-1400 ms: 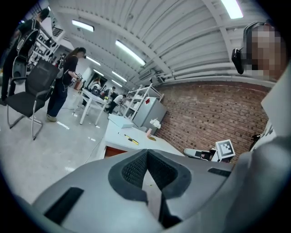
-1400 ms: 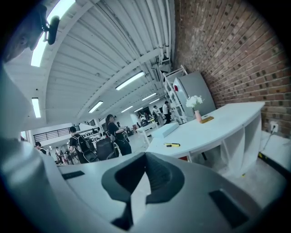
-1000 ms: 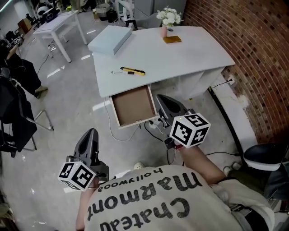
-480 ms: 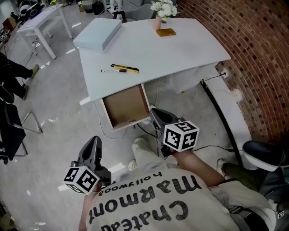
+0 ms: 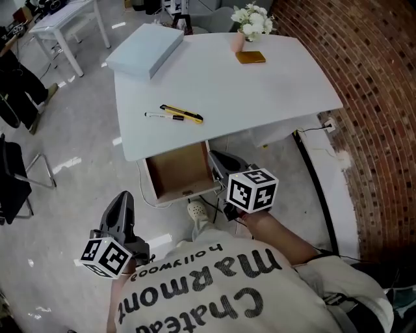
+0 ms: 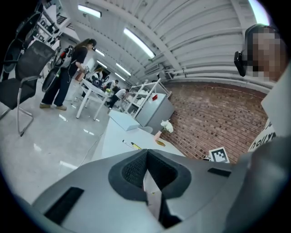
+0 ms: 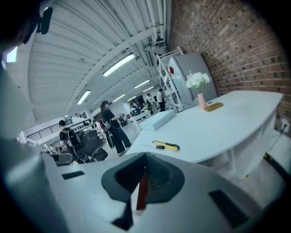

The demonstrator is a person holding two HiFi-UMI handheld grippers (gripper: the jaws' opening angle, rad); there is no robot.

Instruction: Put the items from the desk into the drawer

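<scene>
The left gripper (image 5: 123, 197) and right gripper (image 5: 218, 157), jaws closed and empty, hang short of the desk (image 5: 273, 91), where knife (image 5: 182, 114) and pen (image 5: 158, 116) lie just above the drawer (image 5: 174, 173), open to receive them.

The desk (image 5: 260, 84) is white. On it lie a yellow-and-black utility knife (image 5: 183, 114) and a white pen (image 5: 161, 116) with black ends. At the desk's far edge are a pale blue box (image 5: 144, 50), an amber block (image 5: 251, 57) and a pink vase (image 5: 238, 41) of white flowers (image 5: 255, 19). Under the desk's near edge, the drawer (image 5: 175, 170) is brown inside.
</scene>
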